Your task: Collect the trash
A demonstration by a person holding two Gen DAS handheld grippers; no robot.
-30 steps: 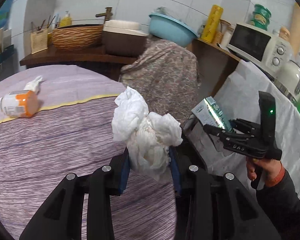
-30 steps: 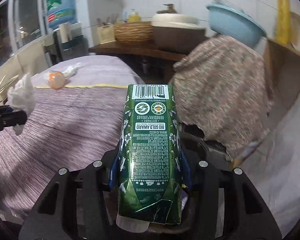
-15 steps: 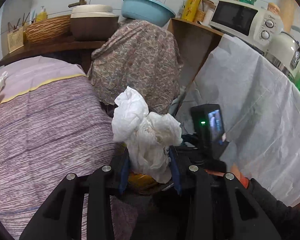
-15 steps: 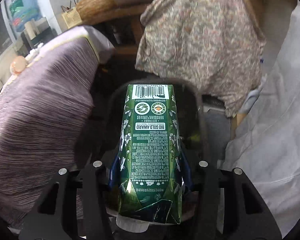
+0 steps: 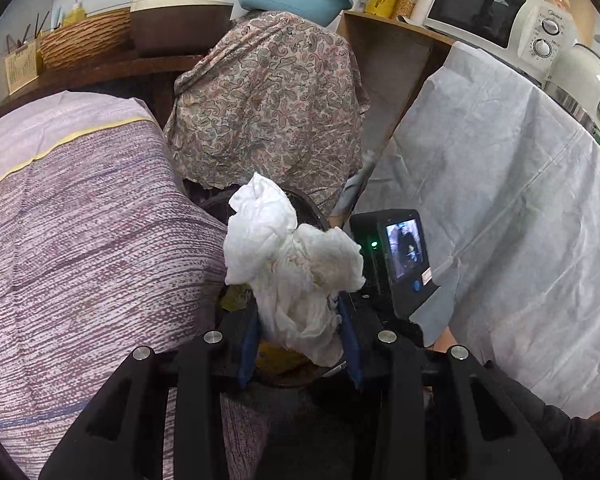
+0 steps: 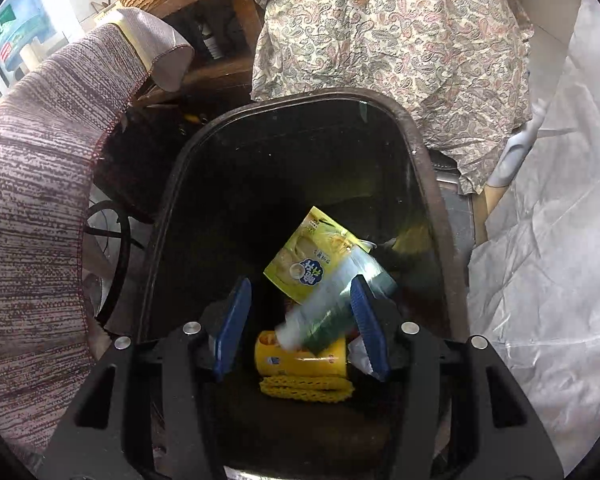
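Carton dropping into the bin, tissue wad pinched above it

In the right wrist view the green carton [image 6: 332,312] is a motion-blurred streak, seemingly loose between the blue pads of the right gripper [image 6: 300,320], whose jaws have just been opening and stand spread. Below lie a yellow snack pouch [image 6: 312,256], a yellow cup [image 6: 300,358] and yellow netting, half lost in the bin's shadow. The dark oval trash bin [image 6: 416,136] fills mid-frame, between a striped purple tablecloth [image 6: 28,208] at left, a paisley cloth [image 6: 400,32] above and white sheeting at right. The left gripper [image 5: 300,332] pinches a crumpled white tissue wad [image 5: 292,264] at centre frame, hiding most of the bin.
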